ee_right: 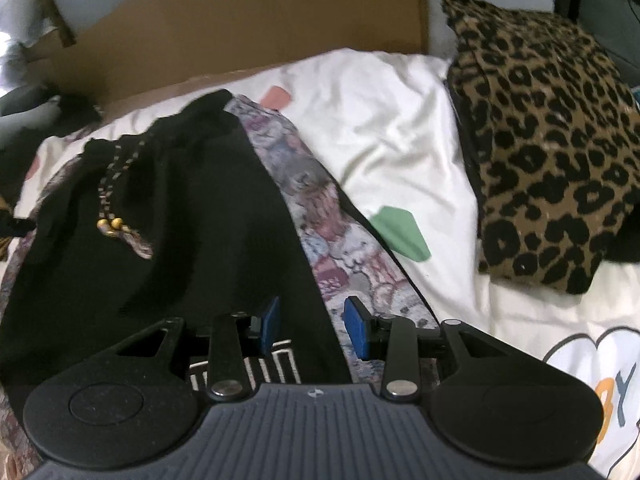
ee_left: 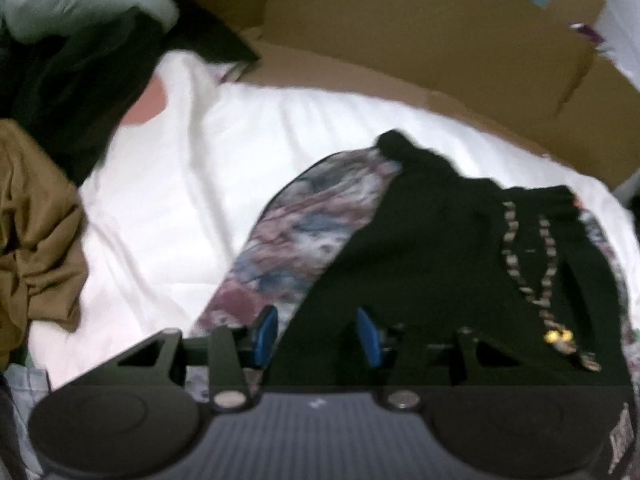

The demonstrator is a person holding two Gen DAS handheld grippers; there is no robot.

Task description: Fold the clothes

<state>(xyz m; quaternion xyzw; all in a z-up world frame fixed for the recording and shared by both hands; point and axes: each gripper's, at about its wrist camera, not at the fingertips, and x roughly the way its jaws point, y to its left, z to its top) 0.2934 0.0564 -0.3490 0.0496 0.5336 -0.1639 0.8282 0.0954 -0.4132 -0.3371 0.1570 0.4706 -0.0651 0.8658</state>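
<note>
Black trousers (ee_left: 424, 248) with a flowery woven side stripe (ee_left: 288, 236) lie spread on the white bedsheet (ee_left: 180, 184). A beaded drawstring (ee_left: 548, 264) with gold ends rests near the waist. My left gripper (ee_left: 318, 336) hovers low over the trousers, where the left stripe meets the black cloth. Its blue pads (ee_left: 266, 336) stand apart and do not pinch the fabric. In the right wrist view the same trousers (ee_right: 168, 216) show, with the right stripe (ee_right: 320, 208) under my right gripper (ee_right: 314, 328). That gripper is open too, its pads (ee_right: 358, 332) clear of the cloth.
A leopard-print pillow or garment (ee_right: 552, 140) lies to the right on the sheet (ee_right: 384, 120). An olive-brown garment (ee_left: 36, 232) and a dark pile of clothes (ee_left: 80, 72) sit at the left. Brown cardboard (ee_left: 400, 20) stands along the back.
</note>
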